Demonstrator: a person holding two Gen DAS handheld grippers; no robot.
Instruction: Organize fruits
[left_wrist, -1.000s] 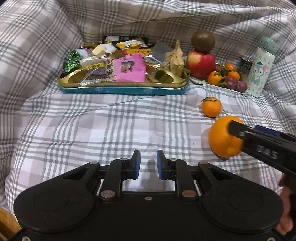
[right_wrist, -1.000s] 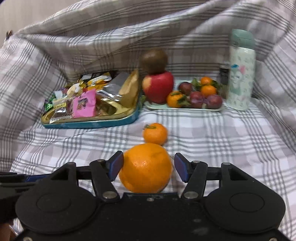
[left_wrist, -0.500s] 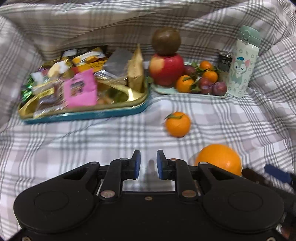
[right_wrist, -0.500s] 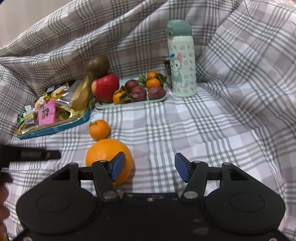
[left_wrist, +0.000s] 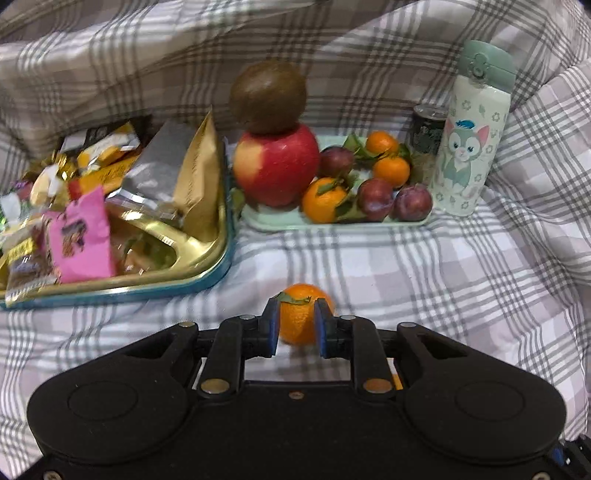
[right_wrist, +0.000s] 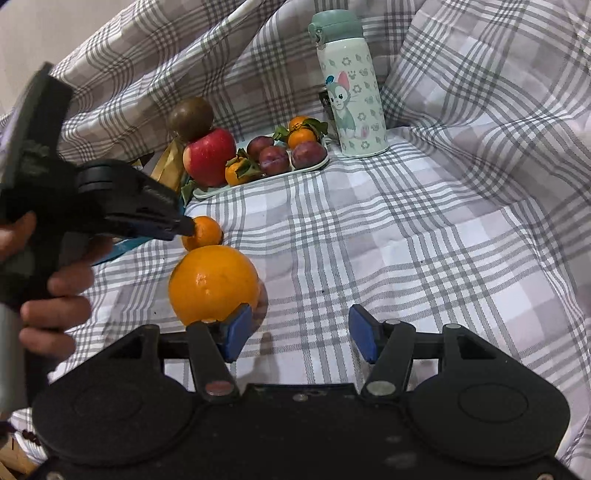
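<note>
A small mandarin (left_wrist: 298, 318) with a leaf lies on the checked cloth, between the fingers of my left gripper (left_wrist: 295, 326), which stand close on both sides of it. It also shows in the right wrist view (right_wrist: 202, 233). A large orange (right_wrist: 213, 283) lies on the cloth just left of my right gripper (right_wrist: 301, 334), which is open and empty. A pale green fruit tray (left_wrist: 332, 221) holds a red apple (left_wrist: 277, 166) with a brown fruit (left_wrist: 267, 96) on top, mandarins and plums.
A gold snack tray (left_wrist: 147, 273) full of packets sits at the left. A cat-print bottle (left_wrist: 471, 140) and a dark can (left_wrist: 428, 127) stand right of the fruit tray. The cloth rises in folds behind and on the right.
My left gripper has moved forward and right, opened a little and come around the small mandarin. My right gripper has let go of the large orange and pulled back to the right.
</note>
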